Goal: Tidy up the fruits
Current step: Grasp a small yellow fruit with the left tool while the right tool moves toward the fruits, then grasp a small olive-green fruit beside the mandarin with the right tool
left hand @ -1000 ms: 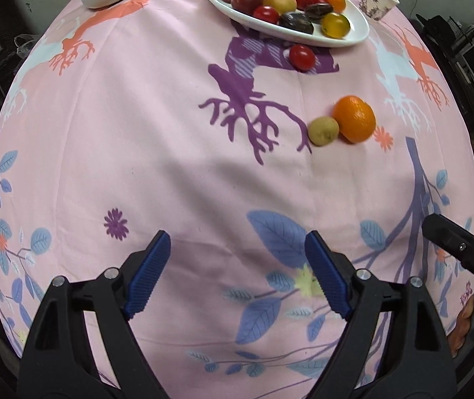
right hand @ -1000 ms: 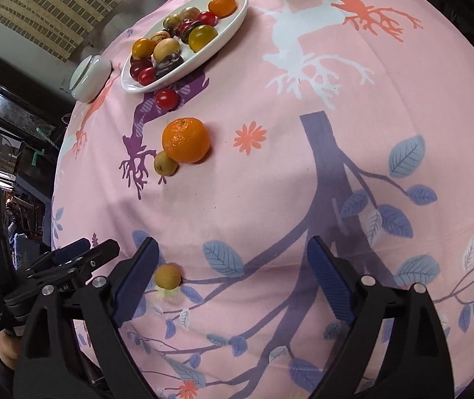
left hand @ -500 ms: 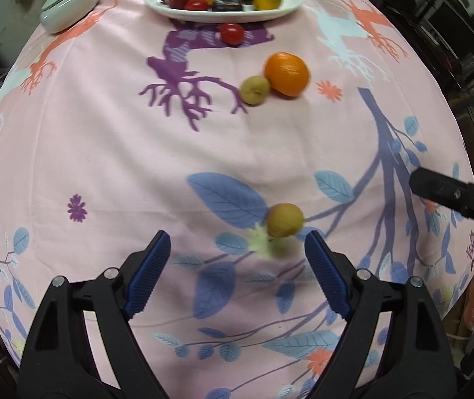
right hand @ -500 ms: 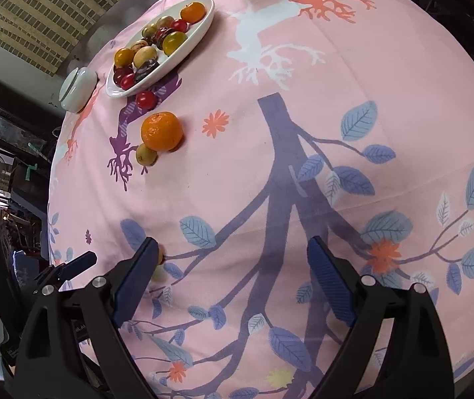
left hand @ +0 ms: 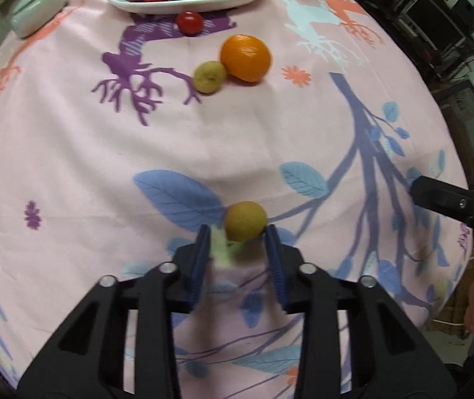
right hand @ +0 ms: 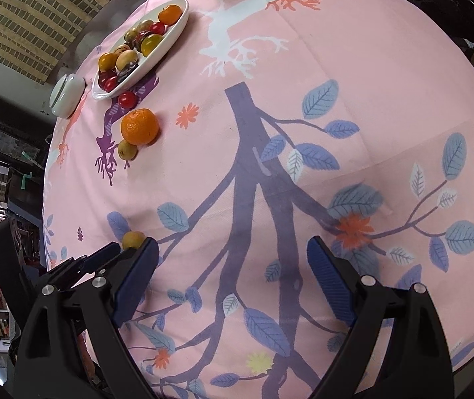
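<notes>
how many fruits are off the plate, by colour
orange: 1, the mandarin
red: 1, the tomato
yellowish: 2, the fruit by the mandarin and the nearer fruit
total: 4

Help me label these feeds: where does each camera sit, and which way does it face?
Left wrist: on the left hand-held gripper, looking steeply down at the tablecloth; its fingers have just closed around a small yellow fruit.
Right wrist: on the right hand-held gripper, open, facing down over bare cloth; the left one shows at lower left.
Shared: that fruit, orange, plate.
</notes>
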Motion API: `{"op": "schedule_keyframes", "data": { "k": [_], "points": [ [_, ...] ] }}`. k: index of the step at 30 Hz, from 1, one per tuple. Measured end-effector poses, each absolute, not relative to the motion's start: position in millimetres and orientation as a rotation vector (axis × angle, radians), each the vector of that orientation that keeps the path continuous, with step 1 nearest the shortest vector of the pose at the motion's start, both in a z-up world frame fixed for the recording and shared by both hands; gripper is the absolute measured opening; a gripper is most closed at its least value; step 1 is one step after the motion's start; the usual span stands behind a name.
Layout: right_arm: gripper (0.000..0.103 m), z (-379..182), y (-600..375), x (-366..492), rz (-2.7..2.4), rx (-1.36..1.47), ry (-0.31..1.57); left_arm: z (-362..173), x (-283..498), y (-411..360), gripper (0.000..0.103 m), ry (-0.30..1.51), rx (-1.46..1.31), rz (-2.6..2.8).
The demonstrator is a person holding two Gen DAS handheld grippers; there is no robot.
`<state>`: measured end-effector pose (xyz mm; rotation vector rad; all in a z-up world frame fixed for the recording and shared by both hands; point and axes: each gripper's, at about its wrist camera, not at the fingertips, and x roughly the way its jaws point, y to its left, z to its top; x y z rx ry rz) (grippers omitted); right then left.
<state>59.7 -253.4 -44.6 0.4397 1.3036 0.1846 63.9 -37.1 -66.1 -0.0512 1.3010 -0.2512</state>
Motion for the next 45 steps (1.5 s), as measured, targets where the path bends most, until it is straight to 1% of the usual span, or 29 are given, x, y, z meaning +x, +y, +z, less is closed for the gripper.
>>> {"op": "schedule_keyframes", "data": {
  "k": [3,6,12,17,20,22,23,24,29,34,36,37,39,45],
  "points": [
    [0.091,-45,-253,59,0.188,0.438,1.305,-63,63,-40,0.025,1.282,-0.021,-0.250],
    [0.091,-46,-251,59,0.197,0.436,1.308,-59,67,-27,0.021,1.294,-0.100,-0.235],
    [0.091,-51,-232,61,0.244,0.404,1.335,-45,69,3,0.021,1.257,-0.143,-0.169],
    [0.091,-52,-210,66,0.300,0.363,1.353,-50,66,25,0.021,1.279,-0.184,-0.118],
    [0.091,-51,-203,70,0.315,0.346,1.356,-50,61,22,0.021,1.277,-0.199,-0.158],
    [0.091,-51,-200,73,0.314,0.344,1.360,-47,59,13,0.033,1.262,-0.167,-0.184],
    [0.091,-51,-200,74,0.313,0.344,1.361,-46,59,7,0.047,1.254,-0.157,-0.195],
    [0.091,-51,-199,75,0.311,0.343,1.362,-45,59,2,0.049,1.244,-0.150,-0.202],
    [0.091,-53,-201,77,0.298,0.342,1.367,-53,67,-25,0.049,1.256,-0.074,-0.258],
    [0.091,-59,-209,77,0.265,0.366,1.376,-67,74,-29,0.048,1.303,-0.061,-0.257],
    [0.091,-62,-210,78,0.254,0.374,1.384,-73,75,-29,0.035,1.327,-0.047,-0.254],
    [0.091,-63,-210,79,0.252,0.376,1.387,-73,74,-30,0.027,1.316,-0.014,-0.239],
    [0.091,-64,-207,80,0.256,0.373,1.389,-73,75,-30,0.028,1.313,0.028,-0.222],
    [0.091,-62,-176,86,0.331,0.257,1.383,-67,83,20,0.027,1.304,-0.091,-0.105]
  ]
}}
